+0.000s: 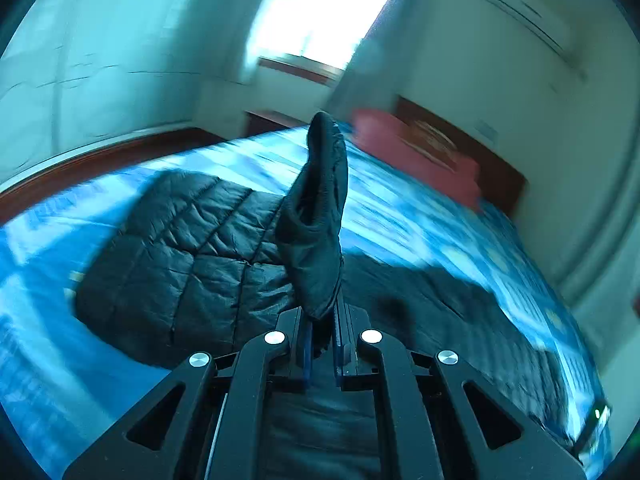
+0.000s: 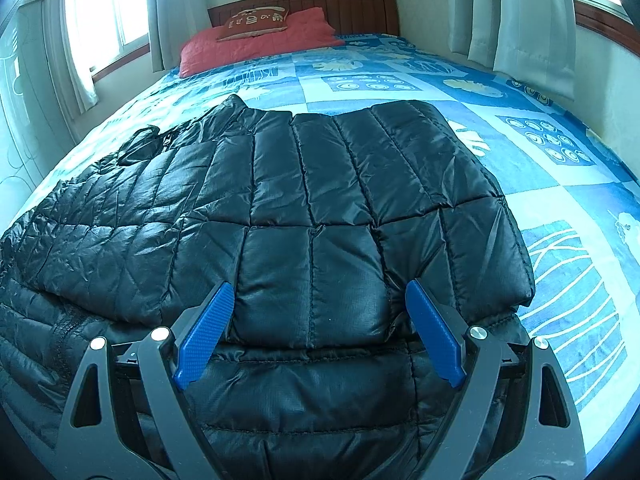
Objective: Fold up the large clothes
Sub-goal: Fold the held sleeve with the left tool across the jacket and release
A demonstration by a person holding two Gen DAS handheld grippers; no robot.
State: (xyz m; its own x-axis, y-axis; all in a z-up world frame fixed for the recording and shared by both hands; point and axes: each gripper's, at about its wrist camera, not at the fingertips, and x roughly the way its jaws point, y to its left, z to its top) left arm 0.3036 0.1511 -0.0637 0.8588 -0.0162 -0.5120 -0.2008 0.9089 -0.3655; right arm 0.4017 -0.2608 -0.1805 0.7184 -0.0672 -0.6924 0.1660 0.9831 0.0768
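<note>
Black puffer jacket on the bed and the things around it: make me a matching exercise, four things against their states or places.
Things:
1. left gripper
2. right gripper
3. black puffer jacket
4. red pillow

States or places:
A. lies at the headboard end of the bed
B. shut on a dark piece of the jacket's fabric
C. spread across the blue patterned bedspread
D. open, its blue pads wide apart over the jacket

Pairs: 1-B, 2-D, 3-C, 4-A
</note>
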